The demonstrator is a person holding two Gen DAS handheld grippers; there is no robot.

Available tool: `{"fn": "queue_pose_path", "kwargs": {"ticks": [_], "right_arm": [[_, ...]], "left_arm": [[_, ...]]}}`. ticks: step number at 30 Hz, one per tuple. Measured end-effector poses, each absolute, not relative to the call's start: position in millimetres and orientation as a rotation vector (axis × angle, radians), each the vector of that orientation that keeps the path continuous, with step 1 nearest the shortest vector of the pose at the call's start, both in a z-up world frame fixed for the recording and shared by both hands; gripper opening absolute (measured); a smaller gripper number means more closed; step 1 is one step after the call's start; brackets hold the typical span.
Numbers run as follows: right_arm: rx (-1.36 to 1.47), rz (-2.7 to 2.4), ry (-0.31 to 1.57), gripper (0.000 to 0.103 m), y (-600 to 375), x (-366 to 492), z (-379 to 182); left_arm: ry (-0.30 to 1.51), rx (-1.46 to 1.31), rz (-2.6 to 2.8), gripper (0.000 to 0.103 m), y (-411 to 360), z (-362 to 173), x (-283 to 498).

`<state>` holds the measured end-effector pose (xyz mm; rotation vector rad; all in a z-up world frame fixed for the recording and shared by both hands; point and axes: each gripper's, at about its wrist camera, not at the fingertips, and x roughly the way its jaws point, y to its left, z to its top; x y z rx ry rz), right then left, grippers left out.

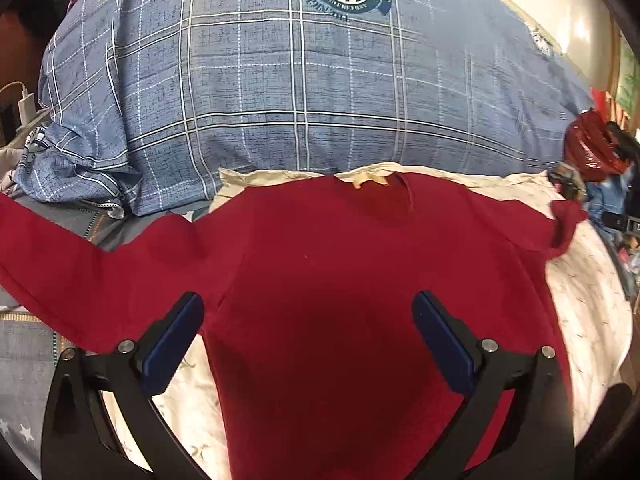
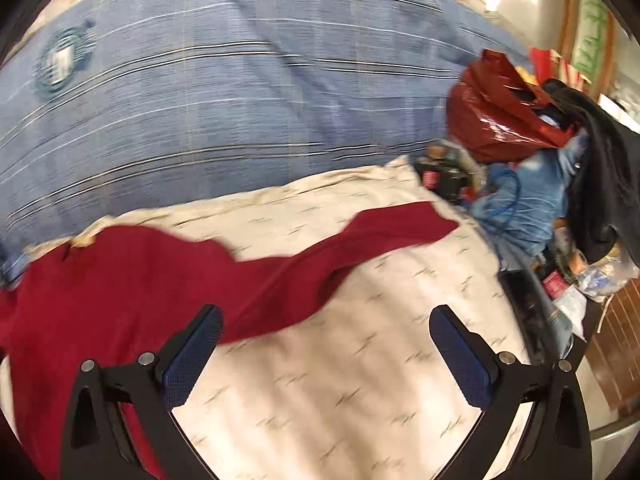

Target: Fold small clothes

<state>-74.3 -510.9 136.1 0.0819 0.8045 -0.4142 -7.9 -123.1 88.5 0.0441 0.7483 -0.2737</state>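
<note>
A small dark red long-sleeved top (image 1: 320, 264) lies flat on a cream patterned sheet (image 1: 592, 292), neck away from me, both sleeves spread out. My left gripper (image 1: 308, 312) is open and empty, hovering over the top's body. In the right wrist view the top (image 2: 120, 280) lies at the left, its right sleeve (image 2: 384, 224) stretched across the cream sheet (image 2: 360, 360). My right gripper (image 2: 326, 324) is open and empty, just right of the body below that sleeve. The right view is motion-blurred.
A big blue plaid quilt (image 1: 300, 80) is bunched behind the top, also in the right view (image 2: 200, 100). A red plastic bag (image 2: 496, 108), blue denim (image 2: 536, 200) and dark clothing (image 2: 600, 168) are piled at the right. A charger (image 1: 24, 104) sits far left.
</note>
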Motion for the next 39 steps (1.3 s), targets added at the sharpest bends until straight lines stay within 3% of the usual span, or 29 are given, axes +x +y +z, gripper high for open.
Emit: {"fn": "queue_pose_path", "kwargs": {"ticks": [13,25,39], "right_arm": [[0.038,-0.091,0.779,0.102,-364,-35,110],[0.077,-0.041,0.812,0.101,-342,-13,89],[0.02,0.067,0.822,0.097,-313,-3,87]], "left_arm": [[0.748,0.004,-0.124,0.103,-67,93,-8],[0.795,-0.027,-0.005,0.103,-23,76,11],[0.766,-0.073,0.187,0.103,42,94,30]]}}
